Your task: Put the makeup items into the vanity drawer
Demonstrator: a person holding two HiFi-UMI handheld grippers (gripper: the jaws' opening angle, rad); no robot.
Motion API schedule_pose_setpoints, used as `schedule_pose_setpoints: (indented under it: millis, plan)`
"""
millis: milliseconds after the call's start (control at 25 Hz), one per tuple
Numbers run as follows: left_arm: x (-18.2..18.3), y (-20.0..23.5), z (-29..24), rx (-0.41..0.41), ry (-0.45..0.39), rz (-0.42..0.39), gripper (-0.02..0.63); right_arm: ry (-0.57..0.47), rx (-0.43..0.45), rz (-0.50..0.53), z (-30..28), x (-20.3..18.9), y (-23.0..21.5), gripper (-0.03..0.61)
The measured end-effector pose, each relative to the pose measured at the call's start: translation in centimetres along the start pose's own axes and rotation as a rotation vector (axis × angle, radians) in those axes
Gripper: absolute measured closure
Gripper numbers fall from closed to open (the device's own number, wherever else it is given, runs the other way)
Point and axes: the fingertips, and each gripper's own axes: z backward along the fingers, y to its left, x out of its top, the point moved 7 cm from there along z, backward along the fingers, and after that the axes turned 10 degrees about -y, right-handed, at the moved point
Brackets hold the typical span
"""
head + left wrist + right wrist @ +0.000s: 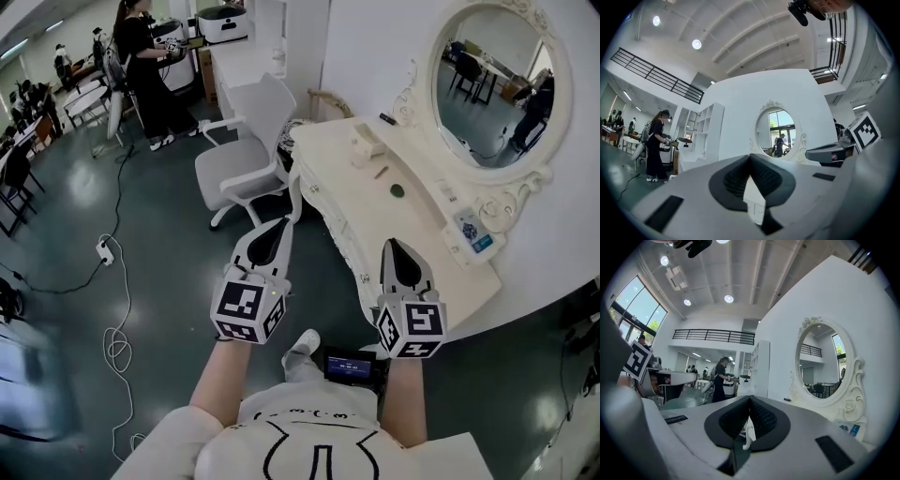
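Note:
The white vanity [375, 220] with its oval mirror [492, 80] stands ahead and to the right. On its top lie a small white box [366, 145], a thin brown stick [381, 172], a round green item [397, 190], a black item [387, 119] and a white and blue packet [473, 232]. My left gripper [285, 225] is held out over the floor, just left of the vanity's front edge. It is shut and holds nothing [750, 156]. Over the vanity's near end, my right gripper [391, 243] is also shut and holds nothing [750, 398]. Both point level toward the vanity.
A white office chair [248, 141] stands left of the vanity's far end. A cable [114, 347] and a power strip [105, 251] lie on the grey floor at left. A person [141, 66] stands at the back left near desks.

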Motion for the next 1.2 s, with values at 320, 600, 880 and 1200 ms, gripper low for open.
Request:
schedule_pose_setpoints:
  millis: [320,600,880,1200]
  plan:
    - [-2.5,4.6,-9.9,-0.024,0.029,0.026,0.598,0.025,-0.020,-0.007,-9.7,-2.5,-3.8,0.571]
    - [-5.2,7.6,-17.2,-0.042,0.047,0.043,0.598,0.043,-0.050,-0.001,-16.3,-4.7,-7.2,0.571]
    - [-7.5,9.7,-20.8,-0.034,0.085,0.072,0.598,0.089,-0.071,-0.002,-18.5,-6.7,-8.7,0.571]
    - [-9.8,11.1,-24.8,-0.070,0.100,0.088,0.598,0.126,-0.137,-0.005,-20.1,-9.1,-10.8,0.569]
